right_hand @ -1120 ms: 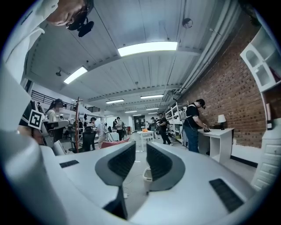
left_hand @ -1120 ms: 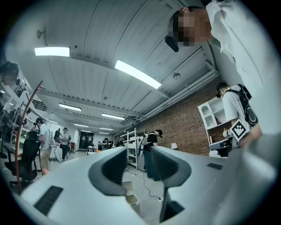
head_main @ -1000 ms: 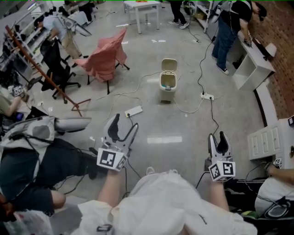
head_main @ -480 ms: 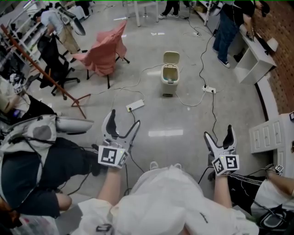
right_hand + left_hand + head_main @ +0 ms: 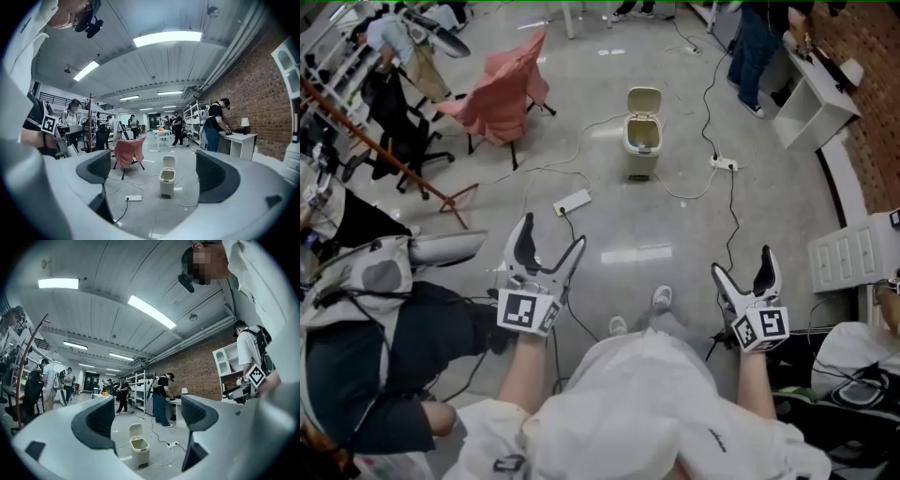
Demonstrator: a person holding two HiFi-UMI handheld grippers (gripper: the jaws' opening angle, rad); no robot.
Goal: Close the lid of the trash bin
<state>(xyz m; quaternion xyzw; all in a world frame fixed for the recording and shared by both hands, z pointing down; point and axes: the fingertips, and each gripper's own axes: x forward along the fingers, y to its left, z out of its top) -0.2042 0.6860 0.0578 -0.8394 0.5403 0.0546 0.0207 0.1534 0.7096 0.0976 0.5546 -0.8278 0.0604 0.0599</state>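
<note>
**Approach stage, lid not yet shut.** The trash bin stands on the floor well ahead of the person, out in the open part of the room. Its lid is tipped up at the back, so the inside is exposed. A power strip lies on the floor between the bin and the person, and a chair draped in pink cloth stands to the bin's left, well apart from it. The left gripper and the right gripper are held low in front of the body, one on each side, and both point toward the bin. The jaws of each have just been opening and now stand wide apart. Nothing lies between them. Each gripper view only frames the distant bin in the gap, its raised lid plainly visible. Judged from this, no part of the task is done. The person has yet to close the distance to the bin, reach the raised lid with one gripper, and press it down until it sits flat on the rim.
</note>
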